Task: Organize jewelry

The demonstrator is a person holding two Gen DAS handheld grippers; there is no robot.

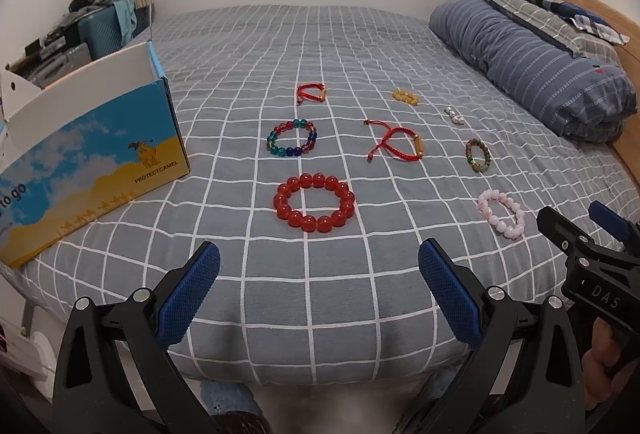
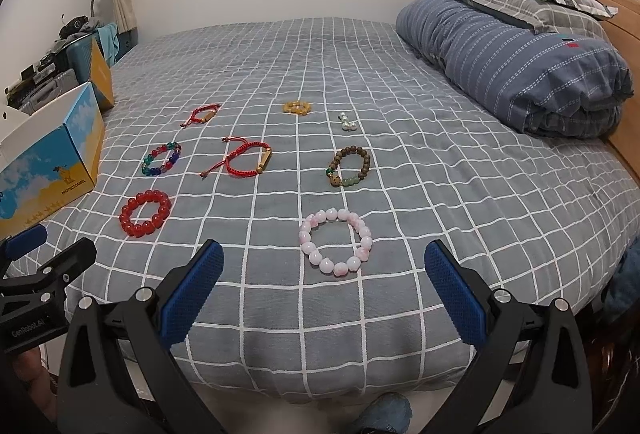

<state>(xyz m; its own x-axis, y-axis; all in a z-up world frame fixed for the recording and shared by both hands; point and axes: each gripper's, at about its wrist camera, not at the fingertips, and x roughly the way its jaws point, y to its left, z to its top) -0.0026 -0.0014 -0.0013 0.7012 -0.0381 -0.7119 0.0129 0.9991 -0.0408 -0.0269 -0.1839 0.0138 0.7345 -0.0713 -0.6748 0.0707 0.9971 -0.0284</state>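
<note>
1. Ahead of both tongs, the bed (image 1: 360, 45) in its grey checked sheet carries all the jewelry, spread flat in loose rows; nothing is lifted yet.
2. Off to the left of the left tongs (image 1: 319, 288) sits the open cardboard box (image 1: 92, 149), its mouth upward. I judge it the likely place for the pieces, though nothing shows that for sure.
3. Directly beyond the left tongs, centred between the two blue pads, lies the red bead bracelet (image 1: 314, 201). It is a flat ring, so it has no long axis; either side of the loop offers a bite.
4. Directly beyond the right tongs (image 2: 325, 286), again almost centred, lies the pink bead bracelet (image 2: 336, 242), also flat and round.
5. Further off past these lie the multicoloured bead bracelet (image 1: 292, 143), the red cord bracelet (image 1: 396, 145) and the brown bead bracelet (image 2: 349, 166), all well apart from one another.
6. Both tongs stand wide apart and empty, hovering short of the near bed edge.
7. Judging by nearness, the left hand suits the red ring and the right the pink; each needs only a straight reach forward and down.
</note>
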